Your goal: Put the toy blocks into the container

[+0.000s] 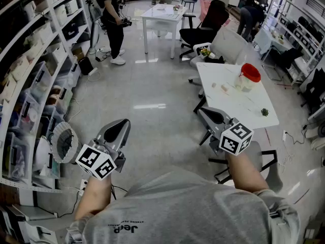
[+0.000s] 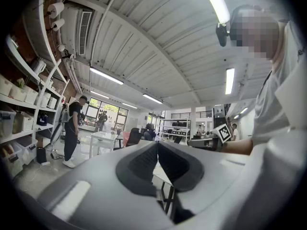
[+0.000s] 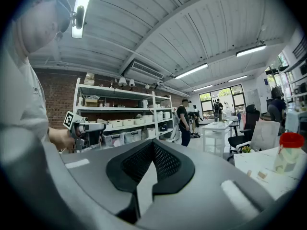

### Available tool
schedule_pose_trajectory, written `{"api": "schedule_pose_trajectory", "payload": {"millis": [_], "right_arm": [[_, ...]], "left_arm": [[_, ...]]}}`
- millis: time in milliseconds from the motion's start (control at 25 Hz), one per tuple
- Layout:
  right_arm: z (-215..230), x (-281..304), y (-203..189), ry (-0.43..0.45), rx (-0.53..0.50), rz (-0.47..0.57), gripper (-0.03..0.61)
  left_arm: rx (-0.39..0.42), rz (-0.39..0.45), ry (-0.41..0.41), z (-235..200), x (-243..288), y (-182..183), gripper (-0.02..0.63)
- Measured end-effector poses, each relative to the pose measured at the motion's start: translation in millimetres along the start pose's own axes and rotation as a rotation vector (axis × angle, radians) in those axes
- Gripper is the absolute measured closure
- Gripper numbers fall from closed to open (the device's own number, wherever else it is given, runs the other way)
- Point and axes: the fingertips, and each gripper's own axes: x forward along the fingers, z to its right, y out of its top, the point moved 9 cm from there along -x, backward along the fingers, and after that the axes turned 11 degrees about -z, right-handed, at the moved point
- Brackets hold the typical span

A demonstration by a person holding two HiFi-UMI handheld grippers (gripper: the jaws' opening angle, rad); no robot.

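Observation:
The white table (image 1: 228, 103) on the right carries a clear container with a red lid (image 1: 247, 77), a few small pale toy blocks (image 1: 223, 88) and a small green piece (image 1: 264, 112). In the right gripper view the container (image 3: 289, 152) and blocks (image 3: 261, 175) stand far right. My left gripper (image 1: 123, 123) hangs over the floor, well left of the table, shut and empty (image 2: 157, 143). My right gripper (image 1: 204, 112) is held up off the table's near left corner, also shut with nothing in it (image 3: 153, 143). Both are raised at chest height, pointing level into the room.
Storage shelves (image 1: 30, 85) line the left wall, with a round fan (image 1: 63, 142) on the floor beside them. Office chairs (image 1: 203, 32) stand past the table, and another chair (image 1: 264, 161) is below my right hand. A person (image 1: 112, 19) stands by a far white table (image 1: 162, 14).

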Motion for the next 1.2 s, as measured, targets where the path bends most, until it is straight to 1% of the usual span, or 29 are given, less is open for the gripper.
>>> {"api": "schedule_pose_trajectory", "payload": {"millis": [320, 720, 1000, 1040, 1080, 1120, 1200], "right_arm": [[2, -1, 4, 0.001, -0.002, 0.001, 0.577], [3, -1, 0, -0.01, 0.013, 0.023, 0.575], [5, -2, -3, 0.004, -0.008, 0.019, 0.574], [7, -2, -3, 0.008, -0.011, 0.018, 0.574], [9, -3, -3, 0.012, -0.013, 0.017, 0.574], [11, -4, -4, 0.015, -0.014, 0.017, 0.574], [17, -9, -4, 0.02, -0.016, 0.019, 0.572]], "left_arm": [[0.0, 0.0, -0.006, 1, 1, 4, 0.552], [-0.007, 0.001, -0.009, 1, 0, -1, 0.552], [0.009, -0.017, -0.022, 5, 9, -4, 0.551], [0.009, -0.026, -0.025, 6, 13, -4, 0.468], [0.01, -0.035, -0.023, 6, 16, -4, 0.331], [0.013, -0.04, -0.014, 7, 20, -3, 0.278], [0.021, -0.04, 0.002, 11, 25, -2, 0.249]]}}
